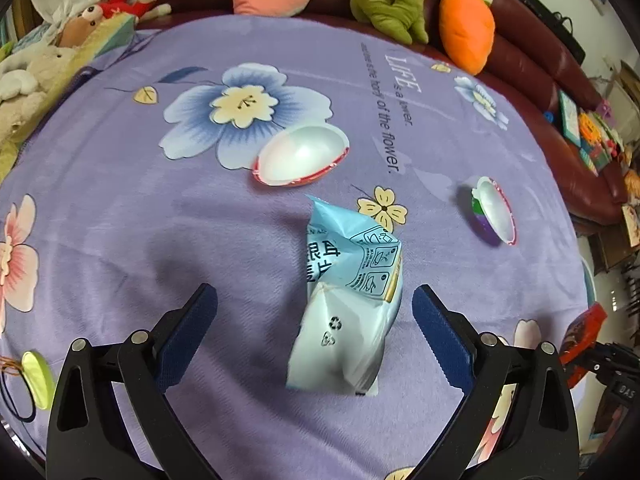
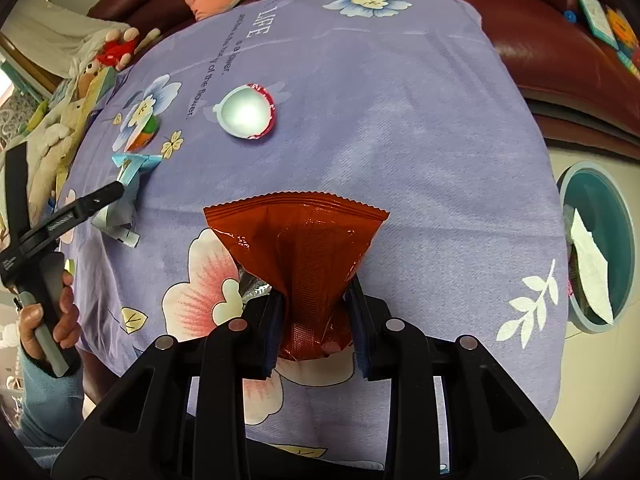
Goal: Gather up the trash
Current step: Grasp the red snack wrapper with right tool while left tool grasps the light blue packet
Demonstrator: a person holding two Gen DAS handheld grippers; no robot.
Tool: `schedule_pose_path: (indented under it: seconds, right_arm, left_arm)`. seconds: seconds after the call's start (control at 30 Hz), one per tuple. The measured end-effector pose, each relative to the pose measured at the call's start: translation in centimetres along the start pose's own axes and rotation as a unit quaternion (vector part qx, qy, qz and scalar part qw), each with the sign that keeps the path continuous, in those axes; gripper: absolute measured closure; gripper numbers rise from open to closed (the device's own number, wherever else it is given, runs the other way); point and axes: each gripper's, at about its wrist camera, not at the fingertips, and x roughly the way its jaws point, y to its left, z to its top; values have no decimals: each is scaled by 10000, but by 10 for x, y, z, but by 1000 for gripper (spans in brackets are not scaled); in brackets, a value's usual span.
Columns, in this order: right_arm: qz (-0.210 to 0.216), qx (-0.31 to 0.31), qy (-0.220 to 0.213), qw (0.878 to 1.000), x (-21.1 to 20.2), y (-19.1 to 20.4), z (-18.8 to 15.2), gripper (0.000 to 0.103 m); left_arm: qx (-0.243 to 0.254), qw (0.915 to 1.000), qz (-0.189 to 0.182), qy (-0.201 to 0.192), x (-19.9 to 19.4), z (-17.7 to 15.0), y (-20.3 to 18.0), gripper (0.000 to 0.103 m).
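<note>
Right gripper [image 2: 314, 308] of mine is clamped on a red snack wrapper [image 2: 298, 236], pinching its crumpled lower end while the serrated top edge fans out above the purple floral blanket [image 2: 400, 128]. Just off the blanket's right edge sits a teal trash bin [image 2: 630, 240] with white paper [image 2: 590, 264] inside, a thing only the right wrist view shows. My left gripper [image 1: 314, 300] hangs spread wide, its blue pads on either side of a crumpled pale blue wrapper [image 1: 348, 304] that lies between them, nearer the right finger, touching neither. Beyond that wrapper an empty white cup with a red rim [image 1: 300, 156] lies tipped on a printed blue flower, and a smaller purple cup [image 1: 494, 216] lies on its side to the right, well apart. Nothing stands between the open fingers and the blue wrapper. Plush toys line the dark red sofa [image 1: 532, 56] behind, among them an orange carrot plush [image 1: 466, 32].
</note>
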Motion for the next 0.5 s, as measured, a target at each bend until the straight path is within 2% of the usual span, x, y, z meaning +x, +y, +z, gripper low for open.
schedule_pose_path:
  seconds: [0.1,0.2,0.23,0.27,0.33,0.43,0.5]
  right_arm:
    - [8,62,-31,10000,-1,-5,1,75]
    - [30,119,-49,9999,0,-9,3,75]
    - [41,131,-53,9999,0,-9,3,75]
    - [56,143,-58,9999,0,-10,3,75]
    - [78,157,-65,9998,0,-12,3,75]
    - [120,193,-94,9997,-1,-16,2,75]
    - [144,233,-130,9995,-3,-20,2,75]
  left_arm:
    - [130,9999,98,-12,7,0,-5,6]
    - [206,9997,141,-8,11,-1,-9,13]
    - [210,9997,147,6,13,-2,-10,25]
    - [216,9996,155,23,14,-2,-10,44]
    - [221,9995,231,56,16,-3,-12,72]
    - [262,9988,409,-92,9,-6,-17,76]
    - [304,9987,365,-159,2,-7,-24,76]
